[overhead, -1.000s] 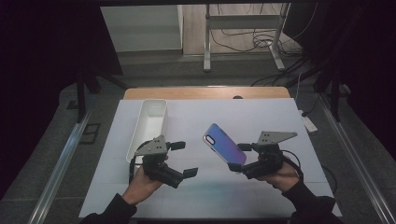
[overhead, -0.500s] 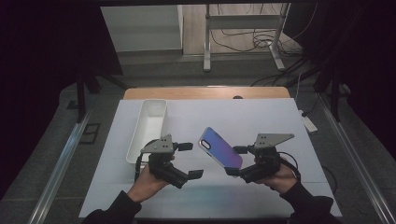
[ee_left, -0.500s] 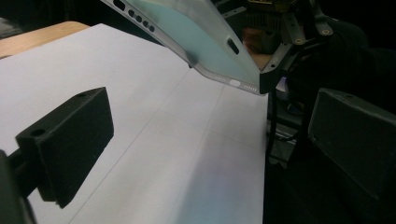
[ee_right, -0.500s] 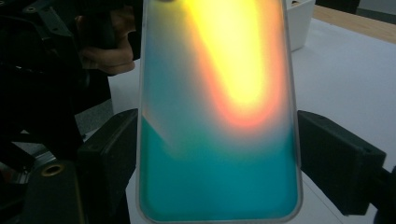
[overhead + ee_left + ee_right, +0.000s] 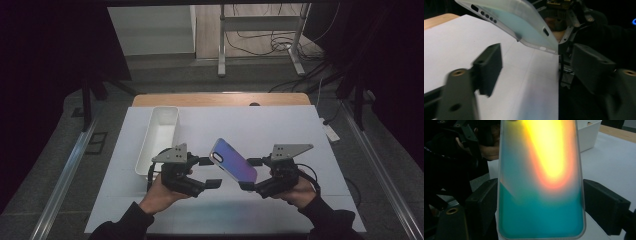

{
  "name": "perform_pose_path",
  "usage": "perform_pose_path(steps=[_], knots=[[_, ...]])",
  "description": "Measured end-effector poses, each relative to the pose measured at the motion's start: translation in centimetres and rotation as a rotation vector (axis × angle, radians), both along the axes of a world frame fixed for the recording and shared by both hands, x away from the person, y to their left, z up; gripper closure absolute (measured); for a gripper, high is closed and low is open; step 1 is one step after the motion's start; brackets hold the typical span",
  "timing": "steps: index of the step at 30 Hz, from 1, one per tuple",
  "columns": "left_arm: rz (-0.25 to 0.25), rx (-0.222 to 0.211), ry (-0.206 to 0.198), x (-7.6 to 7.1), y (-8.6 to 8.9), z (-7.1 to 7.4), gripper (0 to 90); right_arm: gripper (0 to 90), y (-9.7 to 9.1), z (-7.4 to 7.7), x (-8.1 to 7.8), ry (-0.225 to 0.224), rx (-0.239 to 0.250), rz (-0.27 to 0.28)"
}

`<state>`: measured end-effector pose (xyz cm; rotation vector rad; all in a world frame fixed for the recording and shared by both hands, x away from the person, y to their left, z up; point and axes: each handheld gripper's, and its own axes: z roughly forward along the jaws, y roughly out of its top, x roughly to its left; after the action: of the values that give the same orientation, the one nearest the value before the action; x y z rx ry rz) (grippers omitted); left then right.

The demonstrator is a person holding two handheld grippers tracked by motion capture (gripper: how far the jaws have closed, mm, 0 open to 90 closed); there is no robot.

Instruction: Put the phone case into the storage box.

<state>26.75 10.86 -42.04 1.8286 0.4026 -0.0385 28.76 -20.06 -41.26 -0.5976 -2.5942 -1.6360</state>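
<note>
R claw (image 5: 251, 175): jaws clamped on the long edges of an iridescent phone case, translucent frosted rim w/ a colour-shift back (blue-violet in the high view (image 5: 232, 161), teal to yellow-orange in the R gripper view (image 5: 541, 185)). Pads press the case's lower end from both sides; firm hold. Case is off the table, tilted, camera-cutout end up and pointing toward my L side, lower end in the jaws.

L claw (image 5: 210, 172): jaws have just been closing but remain partly apart, nothing gripped. High view: upper jaw tip sits just beside the case's camera corner; can't tell if it touches. L gripper view: case (image 5: 524, 22) hangs above and ahead of the jaws w/ its edge and port cut-outs facing me, not between the pads. Near pad (image 5: 490, 66) is motion-blurred.

Positions: case is held over the middle of the white table sheet (image 5: 280, 130), between both claws, nearer my edge than the far one. White rectangular plastic bin (image 5: 159, 137) stands to the L, long side running away from me, just beyond the L claw; well apart from the case. Bin corner also seen in the R gripper view (image 5: 589, 135) behind the case. Wooden tabletop strip (image 5: 220, 99) visible past the sheet's far edge.
</note>
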Motion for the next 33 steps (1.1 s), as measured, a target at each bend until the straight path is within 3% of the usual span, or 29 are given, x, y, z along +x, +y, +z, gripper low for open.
perform_pose_path(steps=[6,12,20,33], knots=[[-0.022,-0.031,0.019,0.17,0.28,0.16,50.8,17.1,0.06,-0.02,-0.02,-0.005,-0.001,0.004],[-0.059,-0.038,0.030,0.30,0.12,0.11,63.7,17.1,0.21,-0.08,-0.10,-0.004,0.000,0.009],[-0.089,-0.052,0.033,0.41,0.07,0.23,72.9,17.1,0.28,-0.17,-0.09,0.001,-0.001,0.020],[-0.141,-0.083,0.077,0.85,0.27,-0.16,81.6,17.0,0.44,-0.43,-0.02,0.023,-0.005,0.057]])
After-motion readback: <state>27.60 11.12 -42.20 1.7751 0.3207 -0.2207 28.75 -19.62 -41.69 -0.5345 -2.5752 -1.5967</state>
